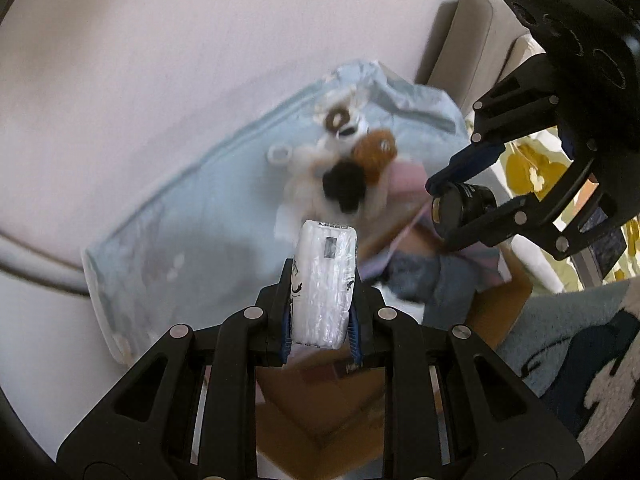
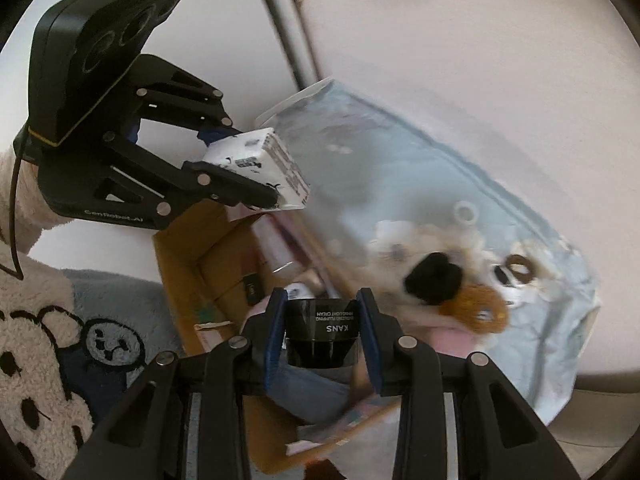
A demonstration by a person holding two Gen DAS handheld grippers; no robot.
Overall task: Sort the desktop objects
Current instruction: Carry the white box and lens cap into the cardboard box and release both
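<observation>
Left wrist view: both grippers loaded over the box

Left gripper [image 1: 320, 312] clamps a white tissue pack [image 1: 325, 284], soft, squashy, light. Right gripper [image 2: 322, 334] pinches a black cream jar [image 2: 322, 334], rigid, slick; sidewall grip suits. Cardboard box [image 2: 188, 248] waits below.

The right gripper [image 2: 322, 332] clamps a black jar [image 2: 322, 330] labelled KANS above an open cardboard box [image 2: 188, 256]. At upper left, the left gripper [image 2: 256, 168] pinches a white packet [image 2: 262, 168]. A pale blue bag [image 2: 420, 184] holds blurred plush trinkets [image 2: 440, 280].
</observation>
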